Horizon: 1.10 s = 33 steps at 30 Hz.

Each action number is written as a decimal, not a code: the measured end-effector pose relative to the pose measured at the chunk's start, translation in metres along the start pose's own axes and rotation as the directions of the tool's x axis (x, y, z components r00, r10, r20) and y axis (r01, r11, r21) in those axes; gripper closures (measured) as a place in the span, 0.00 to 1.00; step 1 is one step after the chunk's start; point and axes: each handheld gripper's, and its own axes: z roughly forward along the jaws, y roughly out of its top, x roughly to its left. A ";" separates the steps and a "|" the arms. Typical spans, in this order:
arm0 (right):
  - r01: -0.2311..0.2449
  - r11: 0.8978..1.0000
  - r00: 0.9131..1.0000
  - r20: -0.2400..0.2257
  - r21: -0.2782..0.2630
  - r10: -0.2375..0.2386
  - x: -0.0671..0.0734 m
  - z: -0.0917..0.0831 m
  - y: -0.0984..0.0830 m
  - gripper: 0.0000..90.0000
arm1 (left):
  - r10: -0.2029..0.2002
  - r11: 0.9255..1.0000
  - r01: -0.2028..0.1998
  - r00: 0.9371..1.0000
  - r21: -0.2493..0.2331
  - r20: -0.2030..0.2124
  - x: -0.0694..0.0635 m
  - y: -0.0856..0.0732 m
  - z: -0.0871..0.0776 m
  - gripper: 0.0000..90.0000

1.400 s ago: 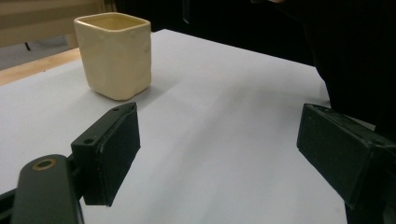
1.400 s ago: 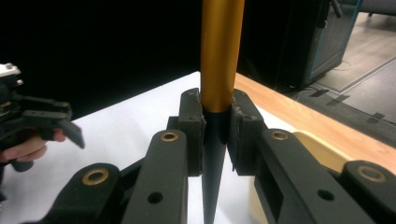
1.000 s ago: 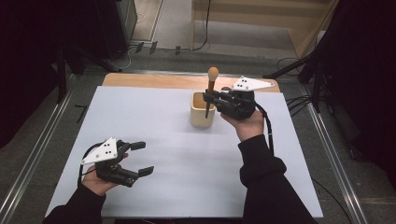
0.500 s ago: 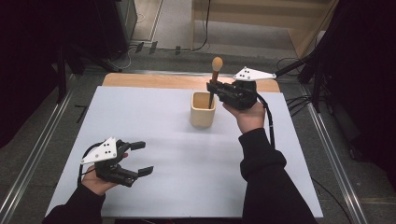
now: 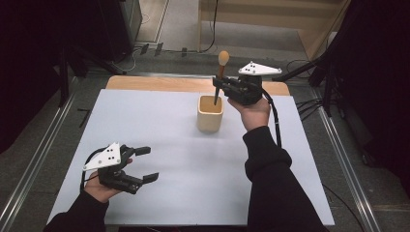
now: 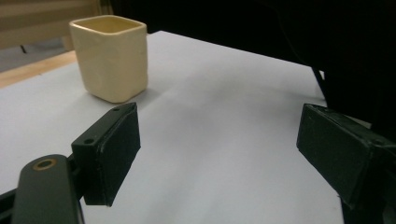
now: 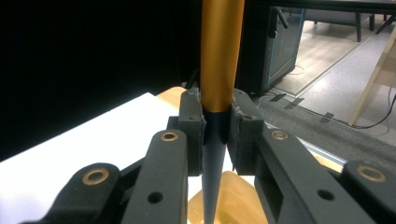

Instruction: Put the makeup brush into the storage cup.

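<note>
White tabletop (image 5: 159, 125) with a wood strip along its far edge; metal rails (image 5: 29, 169) at both side edges. Grey floor (image 5: 179, 24) beyond, cables (image 5: 309, 104), pale wooden furniture (image 5: 270, 21), dark surroundings.

Right gripper (image 5: 218, 87) above the far side of the table (image 5: 159, 125), clamped on a brush (image 5: 220, 72): tan tuft on top, dark tapered handle pointing down into the cream cup (image 5: 210, 113), slightly tilted. Whether the tip touches the cup's bottom cannot be told. Left gripper (image 5: 147, 164) near the front left corner (jaws spread, nothing between them), well apart from the cup.
</note>
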 end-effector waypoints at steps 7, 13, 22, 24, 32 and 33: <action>-0.011 1.000 1.000 0.020 0.007 0.011 -0.003 0.011 -0.005 0.87 | -0.004 1.000 0.004 1.000 0.000 0.004 0.000 0.000 0.000 0.16; -0.006 1.000 0.999 0.052 -0.005 0.006 -0.010 0.018 -0.009 0.87 | -0.008 1.000 0.008 1.000 0.003 0.008 0.001 0.000 0.000 0.16; -0.021 1.000 0.997 0.076 0.019 0.020 -0.017 0.024 -0.017 0.87 | -0.007 1.000 0.007 1.000 0.016 0.009 0.001 -0.001 0.001 0.16; -0.024 1.000 0.997 0.079 0.018 0.023 -0.018 0.025 -0.017 0.87 | -0.010 1.000 0.010 1.000 0.016 0.009 0.001 -0.001 0.001 0.16; -0.026 0.999 0.996 0.085 0.036 0.023 -0.016 0.035 -0.024 0.87 | -0.016 1.000 0.016 1.000 0.022 0.012 0.002 -0.002 0.002 0.16; -0.027 0.999 0.996 0.086 0.043 0.023 -0.015 0.037 -0.025 0.87 | -0.016 1.000 0.016 1.000 0.021 0.014 0.002 -0.002 0.002 0.16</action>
